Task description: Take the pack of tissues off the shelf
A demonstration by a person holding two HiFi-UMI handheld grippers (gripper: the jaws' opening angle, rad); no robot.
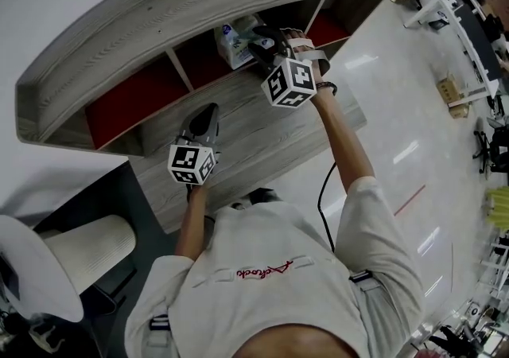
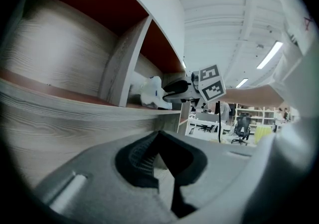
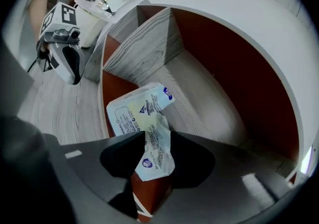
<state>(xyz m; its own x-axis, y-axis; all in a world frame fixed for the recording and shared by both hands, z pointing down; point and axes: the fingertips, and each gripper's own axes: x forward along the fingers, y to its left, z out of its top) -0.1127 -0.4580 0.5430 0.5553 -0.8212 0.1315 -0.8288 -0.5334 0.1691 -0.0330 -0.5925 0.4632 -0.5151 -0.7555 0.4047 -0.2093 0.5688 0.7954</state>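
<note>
Shelf (image 1: pixel 159 22): pale grey wood grain. Compartment back panels (image 1: pixel 131 106): deep red.
Pack of tissues (image 3: pixel 132 116): white to pale yellow wrapper, blue print, round blue logo.
Left gripper (image 1: pixel 208 114): grey body, black pads, cube with black-and-white square markers.
Shirt (image 1: pixel 270 269): light grey, red script.
Floor (image 1: pixel 398 110), right: glossy pale grey.
Chair (image 1: pixel 87 253), near left: white.

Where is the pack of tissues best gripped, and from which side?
Probably the pack of tissues by its near end, pinched across its thin sides, coming from the shelf compartment's open front: walls close the other sides, and that end faces outward.
</note>
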